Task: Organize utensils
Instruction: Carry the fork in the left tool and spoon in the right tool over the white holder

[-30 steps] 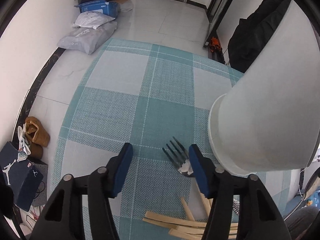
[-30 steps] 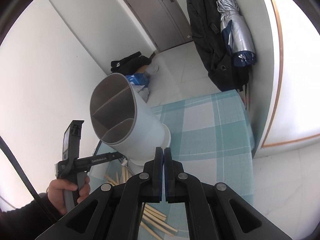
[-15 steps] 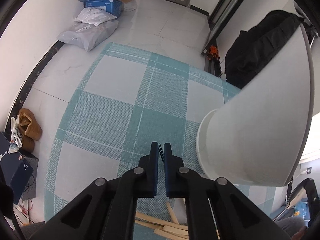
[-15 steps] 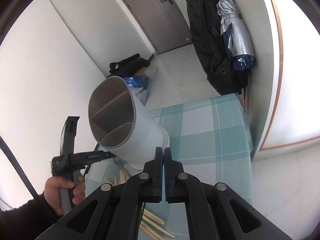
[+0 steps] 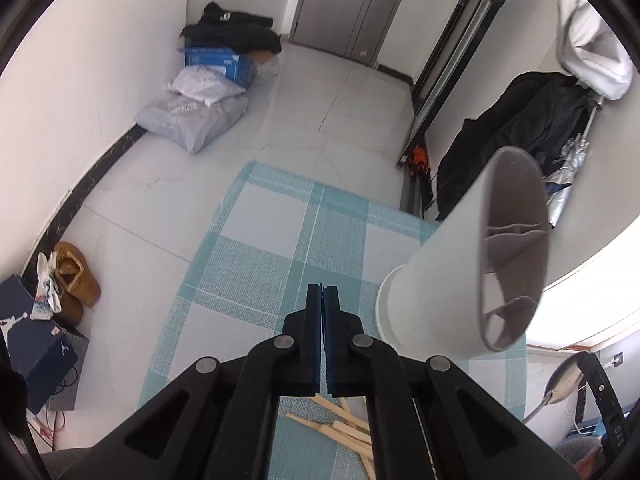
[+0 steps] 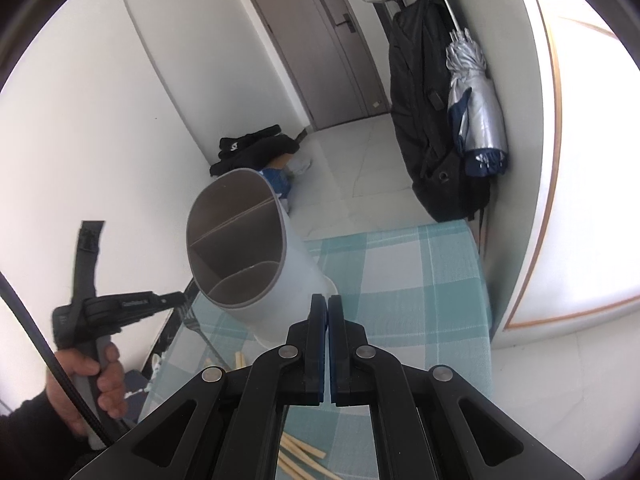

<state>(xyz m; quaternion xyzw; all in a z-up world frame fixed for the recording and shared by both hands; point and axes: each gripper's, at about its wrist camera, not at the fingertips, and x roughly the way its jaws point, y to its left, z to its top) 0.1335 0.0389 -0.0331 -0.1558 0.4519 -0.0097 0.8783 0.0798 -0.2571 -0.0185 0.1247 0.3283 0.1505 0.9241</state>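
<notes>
My left hand-held gripper [image 5: 323,292] pinches the fork [image 6: 191,320] just beside the white holder [image 6: 256,264]; the right hand-held gripper [image 6: 323,304] is pressed together, seemingly on a spoon [image 5: 562,380]. Thin handles could twist, missing the holder's compartments

Perhaps "Jordan" logo, shoebox [image 5: 30,344]

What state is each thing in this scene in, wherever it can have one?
left tool: shut, gripping the fork
right tool: shut, apparently on the spoon
holder: upright on the cloth, nothing visible in its compartments
wooden sticks: lying loose on the cloth
door: closed
umbrella: folded, hanging
</notes>
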